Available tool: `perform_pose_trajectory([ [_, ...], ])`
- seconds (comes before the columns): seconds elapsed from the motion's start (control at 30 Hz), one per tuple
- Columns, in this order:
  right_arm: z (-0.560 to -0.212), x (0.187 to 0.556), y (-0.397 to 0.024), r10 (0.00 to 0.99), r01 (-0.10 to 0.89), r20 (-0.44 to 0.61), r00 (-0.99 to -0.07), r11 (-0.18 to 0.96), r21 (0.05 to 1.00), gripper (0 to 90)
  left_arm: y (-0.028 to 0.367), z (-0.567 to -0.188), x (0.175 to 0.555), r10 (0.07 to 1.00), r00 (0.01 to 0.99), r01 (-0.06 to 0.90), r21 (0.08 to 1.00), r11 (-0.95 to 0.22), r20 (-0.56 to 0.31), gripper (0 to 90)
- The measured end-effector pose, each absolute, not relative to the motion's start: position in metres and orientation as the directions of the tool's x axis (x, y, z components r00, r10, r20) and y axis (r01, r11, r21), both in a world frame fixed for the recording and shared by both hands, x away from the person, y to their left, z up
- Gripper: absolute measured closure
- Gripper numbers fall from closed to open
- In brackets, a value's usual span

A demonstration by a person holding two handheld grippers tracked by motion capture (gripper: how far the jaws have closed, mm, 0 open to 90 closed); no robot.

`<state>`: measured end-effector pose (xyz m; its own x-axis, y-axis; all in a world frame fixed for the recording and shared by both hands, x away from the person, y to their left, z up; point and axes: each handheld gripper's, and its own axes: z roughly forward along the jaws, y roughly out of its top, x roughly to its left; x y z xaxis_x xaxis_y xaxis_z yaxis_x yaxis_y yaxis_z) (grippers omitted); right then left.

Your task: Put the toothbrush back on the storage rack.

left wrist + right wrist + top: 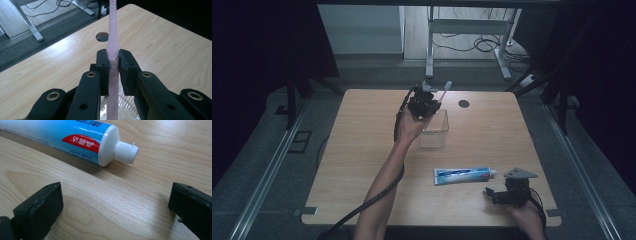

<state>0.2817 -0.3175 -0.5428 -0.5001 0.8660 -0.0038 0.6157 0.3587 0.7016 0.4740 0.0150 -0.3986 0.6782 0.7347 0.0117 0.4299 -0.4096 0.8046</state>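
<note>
Item 1, toothbrush [113, 47]: pink, clamped between the 2 pads of the left gripper [114, 65], which grip its handle at the waist. It stands roughly upright, head end up and tilted slightly away; in the high view the toothbrush [445, 91] rises just above the gripper. Its lower end hangs over the cup.

Item 2, left gripper [424, 102]: held above the table's far middle, directly over the near-left edge of the cup. Cable trails back along the forearm.

Item 3, cup [435, 130]: clear, square-sided, open top, standing on the table [362, 150] near its centre. Its ribbed wall shows below the jaws in the left gripper view.

Item 4, toothpaste [462, 175]: blue-and-white tube, lying flat, white cap [126, 152] pointing right, near the front edge.

Item 5, right gripper [507, 192]: resting low at the near right corner, jaws wide apart, nothing between them, just beside the cap end of the tube without touching it.

Item 6, hole [463, 104]: round, dark, in the tabletop beyond the cup.
</note>
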Motion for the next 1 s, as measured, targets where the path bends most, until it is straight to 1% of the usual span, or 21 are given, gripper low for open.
perform_pose_trajectory([
  [1.0, -0.543, 0.282, -0.317, 0.866, 0.616, -0.004, -0.500, 0.359, 0.701, 0.0, 0.016, -0.440, 0.470, 0.738, 0.674, 0.451, 0.780, -0.432, 0.019, 79.0],
])
